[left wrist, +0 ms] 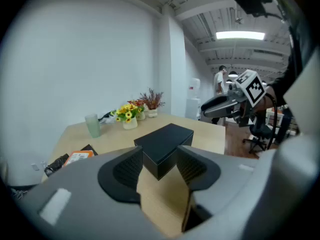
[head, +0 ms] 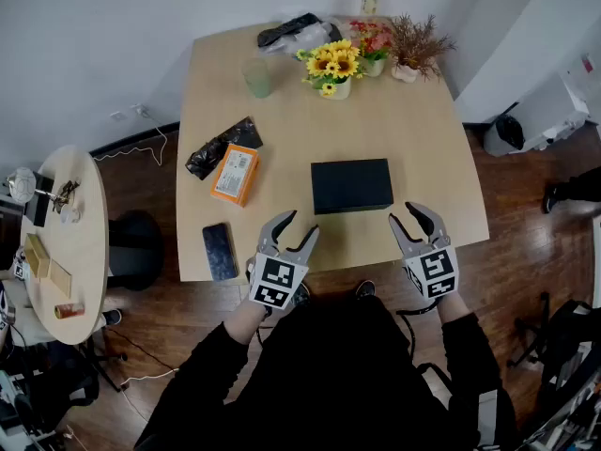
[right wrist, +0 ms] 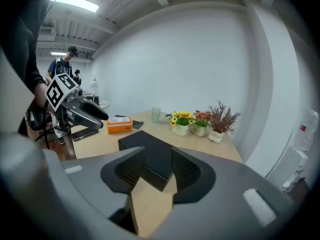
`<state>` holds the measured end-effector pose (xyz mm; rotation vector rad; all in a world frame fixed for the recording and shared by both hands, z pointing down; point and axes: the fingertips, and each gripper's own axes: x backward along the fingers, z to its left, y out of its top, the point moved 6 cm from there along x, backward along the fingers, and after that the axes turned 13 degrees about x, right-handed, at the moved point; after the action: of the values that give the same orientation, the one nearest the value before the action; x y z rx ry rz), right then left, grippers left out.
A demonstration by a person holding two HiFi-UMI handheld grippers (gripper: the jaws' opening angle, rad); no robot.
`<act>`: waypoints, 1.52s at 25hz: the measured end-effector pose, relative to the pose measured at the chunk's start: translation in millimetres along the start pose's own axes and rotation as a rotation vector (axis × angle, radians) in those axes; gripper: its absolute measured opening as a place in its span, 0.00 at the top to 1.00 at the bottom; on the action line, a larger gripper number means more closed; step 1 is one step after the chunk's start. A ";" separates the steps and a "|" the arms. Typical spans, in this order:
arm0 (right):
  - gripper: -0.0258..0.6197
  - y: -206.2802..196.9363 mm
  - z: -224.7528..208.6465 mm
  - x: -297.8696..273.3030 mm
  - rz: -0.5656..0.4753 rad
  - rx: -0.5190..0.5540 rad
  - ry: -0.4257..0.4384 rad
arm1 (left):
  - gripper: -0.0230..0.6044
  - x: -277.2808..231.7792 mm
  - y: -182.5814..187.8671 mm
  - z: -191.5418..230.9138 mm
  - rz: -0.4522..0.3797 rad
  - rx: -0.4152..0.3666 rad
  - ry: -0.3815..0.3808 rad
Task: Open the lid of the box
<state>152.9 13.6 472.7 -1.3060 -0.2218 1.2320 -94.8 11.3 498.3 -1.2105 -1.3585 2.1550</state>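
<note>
Far left, a small round side table point(head: 83, 216) with clutter on it, well apart from the main table point(head: 427, 158). On the main table's left part: a dark phone point(head: 219, 250) at the near edge, an orange box point(head: 236, 173) beyond it, and a black crinkled wrapper point(head: 218, 146) touching the orange box's far side. A green cup point(head: 257, 77) stands upright further back.

The left gripper point(head: 299, 225) hangs over the near edge, fingers apart with nothing clamped. In its own view the gap shows bare tabletop, with a corner of the box beyond it.

The black box point(head: 351, 185) lies flat in the middle of the table, lid on and shut. It sits between the two grippers and just ahead of them, touched by neither. Behind it is a pot of yellow sunflowers point(head: 333, 64), then red flowers point(head: 374, 40), then a dried brown plant point(head: 419, 43) at the far right corner.

The right gripper point(head: 405, 215) is near the box's near-right corner, fingers also apart and holding nothing. Its own view shows the box past the gap, with no contact.
</note>
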 end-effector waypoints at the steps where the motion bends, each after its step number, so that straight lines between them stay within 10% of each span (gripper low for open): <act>1: 0.71 -4.8 -1.1 -12.0 0.019 0.007 0.014 | 0.65 -11.2 -1.7 3.9 0.022 -0.002 -0.004; 18: 0.63 -63.2 -12.7 -86.4 0.051 0.016 0.279 | 0.65 -92.1 -19.9 3.6 0.181 0.087 0.196; 27: 0.67 -59.1 -12.7 -86.4 0.110 0.102 0.231 | 0.65 -94.3 -23.7 5.1 0.196 0.093 0.187; 38: 0.71 -57.0 -19.0 -86.9 0.116 -0.169 0.245 | 0.71 -89.8 -20.4 10.2 0.218 0.102 0.135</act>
<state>162.7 -52.4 554.6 -1.6219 -0.0754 1.1557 -53.2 -42.3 561.4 -1.4932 -1.0913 2.2084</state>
